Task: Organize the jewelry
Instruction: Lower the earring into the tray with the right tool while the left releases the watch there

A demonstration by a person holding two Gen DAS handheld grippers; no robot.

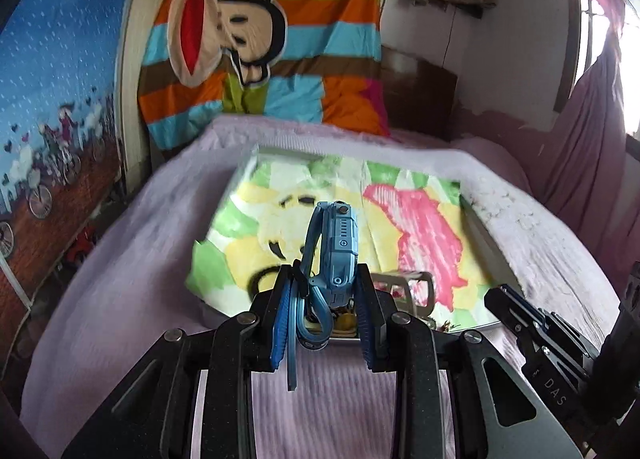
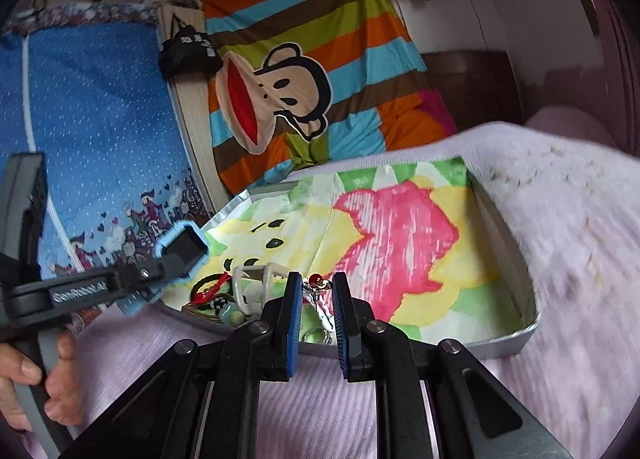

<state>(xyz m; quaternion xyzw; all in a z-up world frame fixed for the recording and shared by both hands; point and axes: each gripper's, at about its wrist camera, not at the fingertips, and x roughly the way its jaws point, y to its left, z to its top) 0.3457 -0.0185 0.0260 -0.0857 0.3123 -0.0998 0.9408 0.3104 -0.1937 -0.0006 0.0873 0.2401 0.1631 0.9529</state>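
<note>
Bed: lilac ribbed blanket covers the whole work surface, a soft base so small pieces do not roll.
Tray: shallow silver-rimmed box lined with a cartoon cloth in yellow, pink and green, lying flat on the blanket at 12 o'clock from both cameras; likely the sorting area.
Wall hanging: striped cloth with a cartoon monkey face at 12 o'clock, far behind the tray.
Left gripper: black tongs with blue pads pinching a blue plastic wristwatch across its case, watch face raised toward 12 o'clock, strap looping down between the pads. The grip looks firm, probably held above the tray's near edge for placing.
Right gripper: tongs slightly spread with nothing clamped, aimed at the tray's near edge, seemingly ready for the next pick.
Jewelry pile: white openwork plastic bangle, red cord bracelet and green glass beads, bunched in the tray's near corner at 10 o'clock from the right pads.
Charm: small red bead with silver trinkets, lying in the tray just beyond the right fingertips.
</note>
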